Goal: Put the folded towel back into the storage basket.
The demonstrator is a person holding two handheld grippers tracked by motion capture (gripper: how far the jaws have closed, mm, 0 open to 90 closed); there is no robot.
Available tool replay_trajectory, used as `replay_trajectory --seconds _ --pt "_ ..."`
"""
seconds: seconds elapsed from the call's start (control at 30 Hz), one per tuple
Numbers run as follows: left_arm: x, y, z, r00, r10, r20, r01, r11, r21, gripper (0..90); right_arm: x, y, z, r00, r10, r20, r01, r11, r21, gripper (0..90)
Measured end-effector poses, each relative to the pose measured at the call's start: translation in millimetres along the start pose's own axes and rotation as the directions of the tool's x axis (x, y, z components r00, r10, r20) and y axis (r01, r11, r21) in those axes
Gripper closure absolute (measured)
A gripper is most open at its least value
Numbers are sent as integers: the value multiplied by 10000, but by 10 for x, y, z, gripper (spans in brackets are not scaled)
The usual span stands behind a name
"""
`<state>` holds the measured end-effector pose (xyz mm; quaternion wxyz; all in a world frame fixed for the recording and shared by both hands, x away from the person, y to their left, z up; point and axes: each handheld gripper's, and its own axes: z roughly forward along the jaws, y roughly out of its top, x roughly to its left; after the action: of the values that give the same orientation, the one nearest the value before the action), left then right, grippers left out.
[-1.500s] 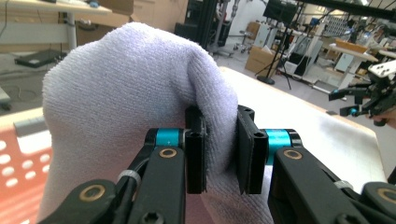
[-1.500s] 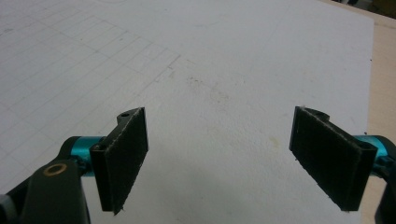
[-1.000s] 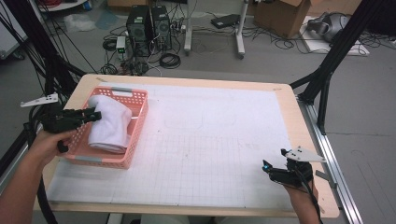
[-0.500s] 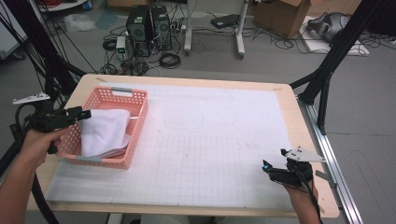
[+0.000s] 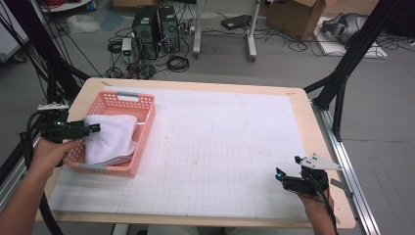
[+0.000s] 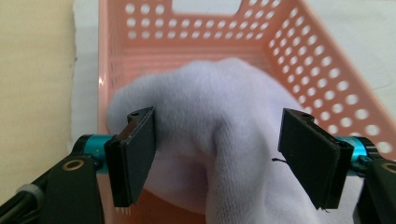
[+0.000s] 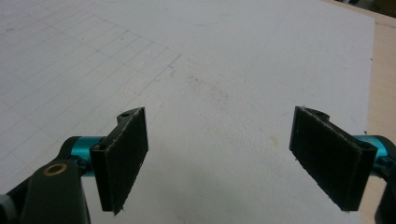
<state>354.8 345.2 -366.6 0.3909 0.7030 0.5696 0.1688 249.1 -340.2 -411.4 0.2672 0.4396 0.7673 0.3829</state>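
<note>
White towel (image 5: 111, 138) in pink basket (image 5: 128, 100)

No words, labels, brand marks or numbers can be read anywhere — the white table sheet (image 5: 220, 161) carries only a faint drawn grid and a few outlines, without writing — no lettering there.

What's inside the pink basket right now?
A folded white towel lies in the pink basket, filling its near end. The far end shows bare perforated floor. Whatever may lie under the towel is covered.
</note>
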Motion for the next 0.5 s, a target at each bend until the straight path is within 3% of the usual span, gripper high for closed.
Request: replay_trajectory --seconds 0.1,0.23,0.33,0.43,0.5 --pt "-6 -1 99 9994 -331 42 330 9988 363 327 2 -2 7 10000 -53 -11 53 10000 26 183" --pt "-43 17 130 9995 -80 316 65 9988 479 589 1 -1 11 10000 -12 -9 12 10000 43 184" --pt "-67 25 140 9962 -19 870 -8 9995 310 700 0 -1 9 10000 -28 -7 28 10000 34 183" --pt "-81 36 150 9854 -11 1700 17 10000 -34 721 1 -3 11 10000 -22 -26 23 10000 43 184" --pt "-90 49 150 9682 96 2499 -12 9994 -338 726 1 -2 13 10000 -21 -28 21 10000 57 184"
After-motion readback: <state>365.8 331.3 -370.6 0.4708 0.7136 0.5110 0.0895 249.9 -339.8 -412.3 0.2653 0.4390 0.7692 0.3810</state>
